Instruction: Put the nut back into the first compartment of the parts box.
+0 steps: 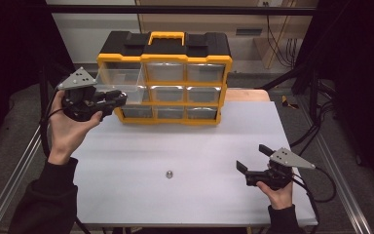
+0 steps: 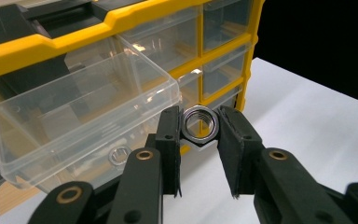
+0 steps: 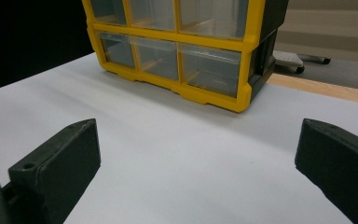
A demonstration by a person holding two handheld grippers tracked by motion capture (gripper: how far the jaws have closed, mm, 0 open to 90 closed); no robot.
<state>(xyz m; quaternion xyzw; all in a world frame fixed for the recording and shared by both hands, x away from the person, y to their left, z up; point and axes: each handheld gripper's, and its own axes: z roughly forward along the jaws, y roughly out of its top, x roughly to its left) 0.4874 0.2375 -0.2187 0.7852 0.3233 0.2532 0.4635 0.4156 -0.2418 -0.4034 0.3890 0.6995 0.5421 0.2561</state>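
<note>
Desk (image 1: 185, 195) was mostly bare: wide free span between the organizer (image 1: 165, 78) at the far edge and the near edge, with one loose nut (image 1: 169, 173) lying mid-desk. Top-left drawer (image 2: 84, 112) stood pulled out past the organizer's front. Left hand-held gripper (image 2: 200, 128) was raised beside that drawer, just off its front corner, jaws narrowed and pinching a hex nut (image 2: 200, 125) by its flats. Right hand-held gripper (image 1: 254, 158) sat low near the desk's right edge, jaws spread wide, holding nothing, well apart from the organizer.
</note>
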